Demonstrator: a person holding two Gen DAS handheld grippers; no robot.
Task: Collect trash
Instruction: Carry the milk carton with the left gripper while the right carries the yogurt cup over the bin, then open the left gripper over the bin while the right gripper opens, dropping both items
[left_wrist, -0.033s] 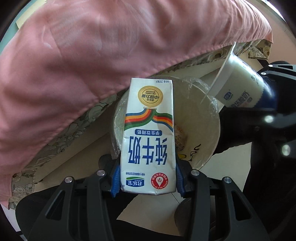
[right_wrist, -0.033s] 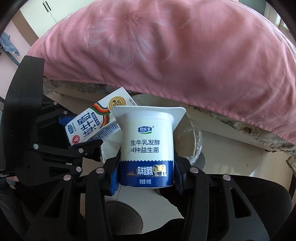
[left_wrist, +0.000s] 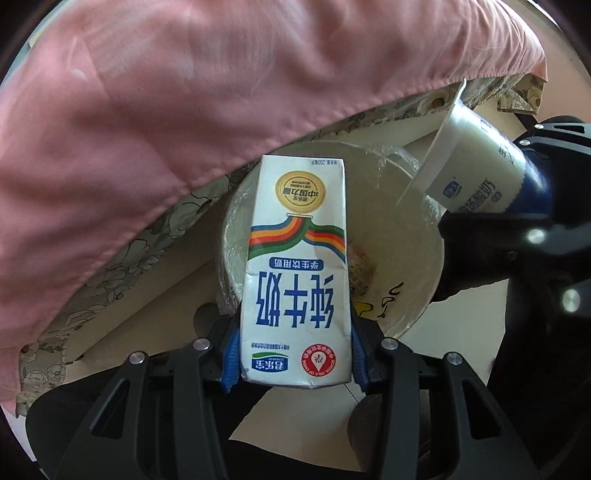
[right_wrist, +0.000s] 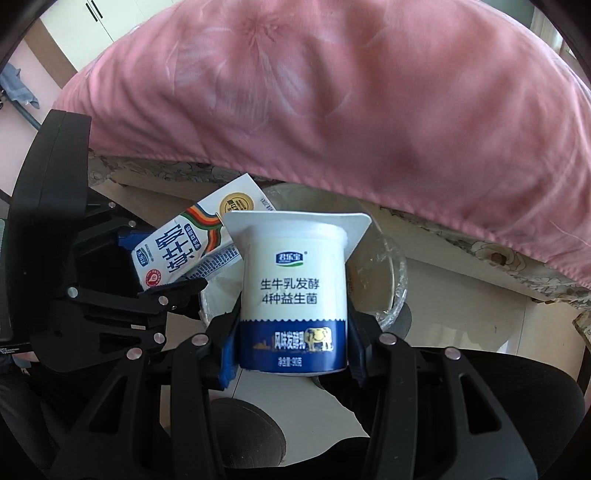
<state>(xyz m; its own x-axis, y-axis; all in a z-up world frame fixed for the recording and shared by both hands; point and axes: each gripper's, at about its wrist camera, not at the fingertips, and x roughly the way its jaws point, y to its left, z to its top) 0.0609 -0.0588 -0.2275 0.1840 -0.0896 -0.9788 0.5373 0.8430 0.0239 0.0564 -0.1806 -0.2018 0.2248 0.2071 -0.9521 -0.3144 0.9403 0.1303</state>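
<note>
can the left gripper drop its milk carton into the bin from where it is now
Probably yes. The left gripper is shut on the milk carton right over the lined bin, whose mouth looks open; the yogurt cup sits over the far rim, off to one side.

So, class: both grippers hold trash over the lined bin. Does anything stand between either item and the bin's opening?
Nothing visible does. The milk carton in the left gripper and the yogurt cup in the right gripper both hang over the open bin, whose mouth is uncovered. The pink quilt lies behind, not across it.
</note>
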